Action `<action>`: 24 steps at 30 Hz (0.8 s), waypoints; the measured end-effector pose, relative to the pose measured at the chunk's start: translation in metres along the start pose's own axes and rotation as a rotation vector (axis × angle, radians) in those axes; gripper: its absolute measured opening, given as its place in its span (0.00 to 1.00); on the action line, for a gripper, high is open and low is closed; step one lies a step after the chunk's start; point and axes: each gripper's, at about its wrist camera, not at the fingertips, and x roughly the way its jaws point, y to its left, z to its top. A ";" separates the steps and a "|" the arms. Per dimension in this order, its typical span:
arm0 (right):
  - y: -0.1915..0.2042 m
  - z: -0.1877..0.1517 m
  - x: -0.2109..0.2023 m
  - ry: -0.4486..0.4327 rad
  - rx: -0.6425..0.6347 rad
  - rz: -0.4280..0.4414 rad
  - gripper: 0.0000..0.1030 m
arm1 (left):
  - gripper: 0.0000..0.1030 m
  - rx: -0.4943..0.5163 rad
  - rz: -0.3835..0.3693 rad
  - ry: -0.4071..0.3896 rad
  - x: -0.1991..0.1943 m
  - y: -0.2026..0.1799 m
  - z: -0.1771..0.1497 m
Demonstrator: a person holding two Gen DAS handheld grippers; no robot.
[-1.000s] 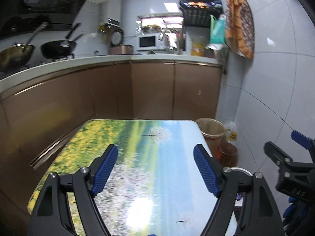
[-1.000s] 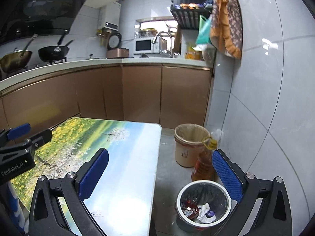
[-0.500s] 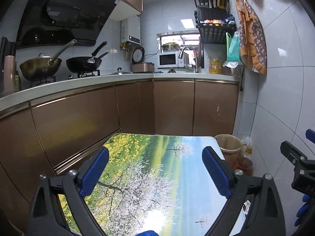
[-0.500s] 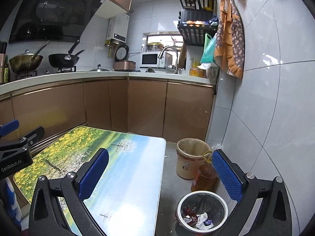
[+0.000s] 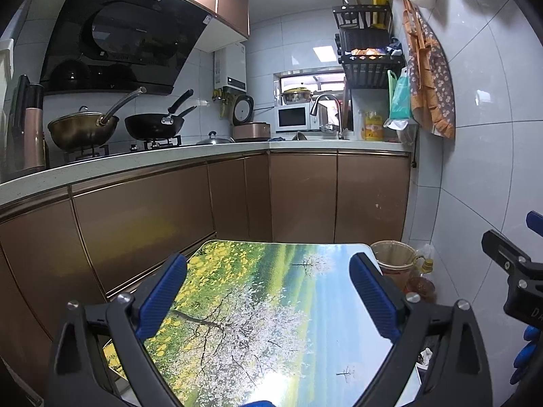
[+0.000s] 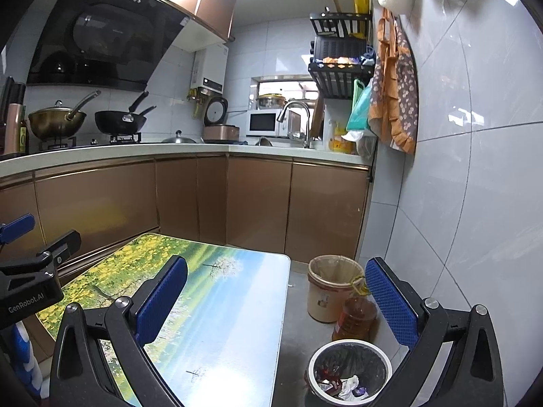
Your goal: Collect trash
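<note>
My left gripper (image 5: 268,295) hangs open above a low table (image 5: 264,318) printed with a landscape; nothing lies between its blue pads. My right gripper (image 6: 276,300) is open and empty too, over the table's right edge and the floor. Below it stands a round bin (image 6: 349,371) lined with a dark bag, holding crumpled wrappers and paper (image 6: 342,385). In the left wrist view, the right gripper's black body (image 5: 516,281) shows at the right edge. No loose trash shows on the table (image 6: 217,322).
A tan bucket (image 6: 331,290) and an oil bottle (image 6: 356,317) stand on the floor by the tiled wall. Brown cabinets (image 5: 305,196) under a white counter close the far side and left. Pans (image 5: 152,125), a microwave (image 5: 293,118) and a sink tap sit on the counter.
Both cameras have tilted up and drawn back: the table and bin sank lower in view, and the hood and shelves came into sight. The left jaws stand a little wider.
</note>
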 end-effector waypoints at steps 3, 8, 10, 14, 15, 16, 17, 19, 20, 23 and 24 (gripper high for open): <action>0.001 0.000 -0.007 -0.010 -0.004 -0.002 1.00 | 0.94 -0.002 -0.001 -0.002 -0.005 0.000 -0.001; 0.000 0.001 -0.019 -0.029 -0.003 -0.002 1.00 | 0.94 0.000 0.002 -0.007 -0.014 -0.002 -0.001; -0.001 0.002 -0.023 -0.038 -0.003 -0.004 1.00 | 0.94 0.004 0.003 -0.014 -0.018 -0.003 -0.001; -0.004 0.004 -0.030 -0.057 -0.004 -0.013 1.00 | 0.94 0.008 0.000 -0.023 -0.022 -0.004 0.000; -0.005 0.005 -0.031 -0.060 -0.005 -0.015 1.00 | 0.94 0.008 -0.001 -0.024 -0.023 -0.005 -0.001; -0.005 0.005 -0.033 -0.063 -0.006 -0.017 1.00 | 0.94 0.007 -0.002 -0.024 -0.023 -0.004 -0.001; -0.005 0.005 -0.034 -0.066 -0.007 -0.020 1.00 | 0.94 0.008 -0.004 -0.023 -0.024 -0.005 -0.001; -0.009 0.006 -0.034 -0.069 -0.005 -0.019 1.00 | 0.94 0.007 -0.003 -0.023 -0.025 -0.005 -0.002; -0.010 0.006 -0.035 -0.070 -0.003 -0.019 1.00 | 0.94 0.007 -0.003 -0.024 -0.026 -0.005 -0.003; -0.011 0.006 -0.036 -0.072 0.000 -0.022 1.00 | 0.94 0.006 -0.005 -0.023 -0.026 -0.006 -0.002; -0.011 0.006 -0.036 -0.072 0.001 -0.022 1.00 | 0.94 0.006 -0.005 -0.023 -0.026 -0.006 -0.003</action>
